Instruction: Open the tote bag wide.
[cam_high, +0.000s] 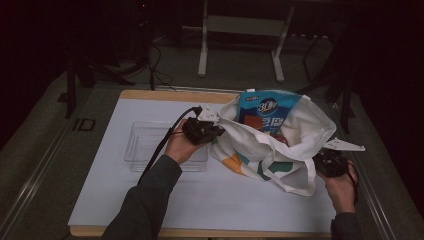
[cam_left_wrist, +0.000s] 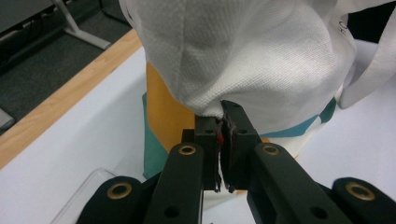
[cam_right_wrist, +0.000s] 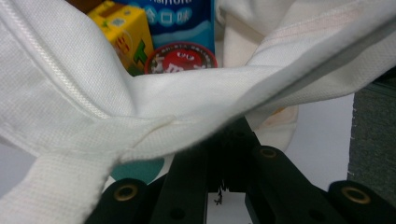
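Fingers (cam_left_wrist: 227, 122) of the left gripper (cam_high: 218, 131) are pinching the left rim of a white cloth bag (cam_high: 300, 125) in the high view, while the right gripper (cam_high: 320, 159) is meeting the bag's right edge near the person's right hand (cam_high: 342, 187). Between the two, the bag is sitting on the white counter (cam_high: 100, 170), right of the middle, with its mouth pulled wide. Orange and teal patches are showing on its lower side, and a tall blue packet (cam_high: 265, 107) is sticking up out of the opening. A clear plastic tray (cam_high: 142, 142) is lying just beside the left hand (cam_high: 181, 146), to the left of the bag.

Looking along the left gripper, its fingers are nearly closed, clamping a fold of the bag's woven white fabric, with a speck of red showing in the narrow gap. Below the fold, the orange and teal print is showing against the counter, and a corner of the tray is peeking in at the bottom left.

Looking along the right gripper, its fingers (cam_right_wrist: 236, 140) are closed together under the bag's hem and strap, and the cloth is draping over their tips, gripped there. Beyond the rim, inside the bag, a yellow carton (cam_right_wrist: 123, 32), a round red lid (cam_right_wrist: 180, 58) and the blue packet are crowding together.
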